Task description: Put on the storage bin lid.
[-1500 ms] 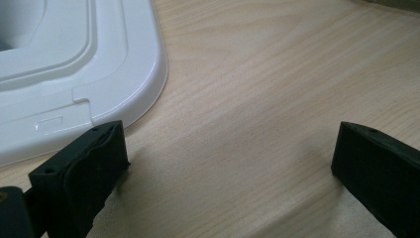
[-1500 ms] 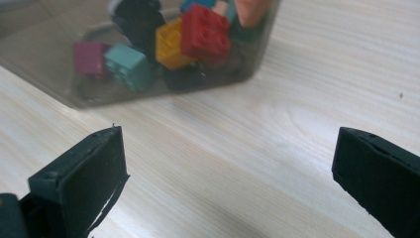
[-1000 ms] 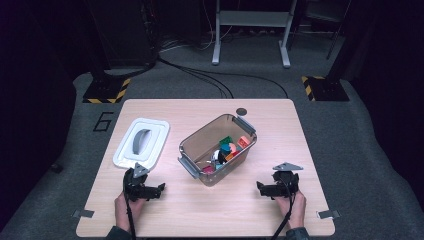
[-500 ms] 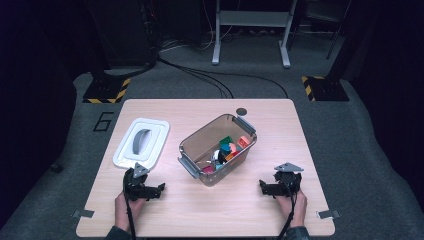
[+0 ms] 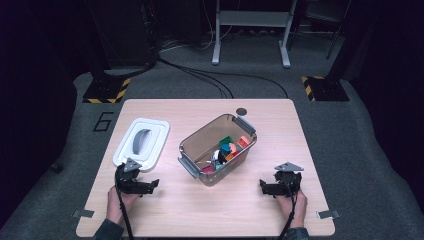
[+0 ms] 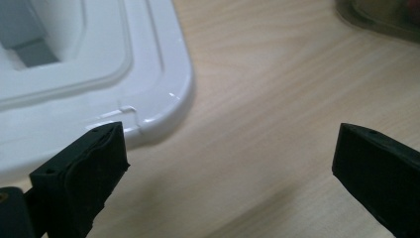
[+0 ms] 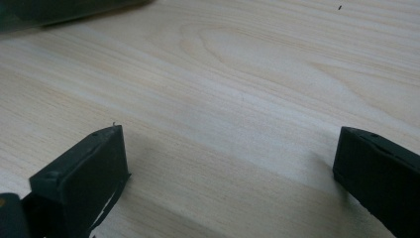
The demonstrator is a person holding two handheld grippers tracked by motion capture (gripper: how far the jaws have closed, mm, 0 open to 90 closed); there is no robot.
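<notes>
High view: white lid [image 5: 142, 142] with grey handle, flat at left of frame; left gripper [image 5: 145, 185] just below it, right gripper [image 5: 265, 188] lower right, jaws of both apart, empty.

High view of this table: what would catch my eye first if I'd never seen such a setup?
Probably the clear plastic bin at the middle of the pale wooden table, holding a jumble of bright small objects. To its left lies its white rectangular lid with a grey handle. Near the front edge, the left claw and right claw rest open, holding nothing.
</notes>
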